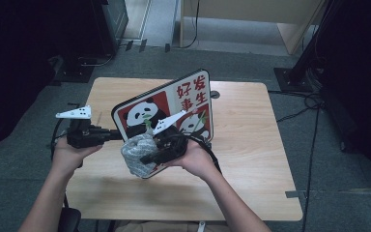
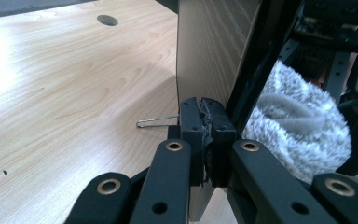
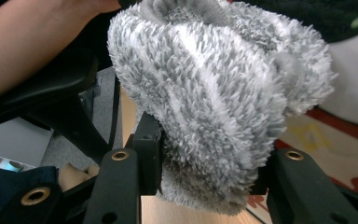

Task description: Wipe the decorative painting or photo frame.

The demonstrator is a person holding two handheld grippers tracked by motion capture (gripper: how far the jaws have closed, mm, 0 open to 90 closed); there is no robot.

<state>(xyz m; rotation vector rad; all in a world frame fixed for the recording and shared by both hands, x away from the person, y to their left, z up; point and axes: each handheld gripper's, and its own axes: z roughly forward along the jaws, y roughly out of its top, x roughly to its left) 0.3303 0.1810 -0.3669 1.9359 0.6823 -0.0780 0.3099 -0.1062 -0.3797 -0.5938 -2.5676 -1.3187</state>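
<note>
We find the left gripper (image 1: 107, 135) pinching the edge of the panda board (image 1: 174, 104), its jaws pressed tight on the thin panel so the board stands tilted above the desk (image 1: 251, 145) with its printed face exposed. The right gripper (image 1: 147, 157) is clamped on a grey fluffy cloth (image 1: 136, 153), which rests against the board's lower front. We judge this a wiping arrangement: one hand steadies, the other cleans.
</note>
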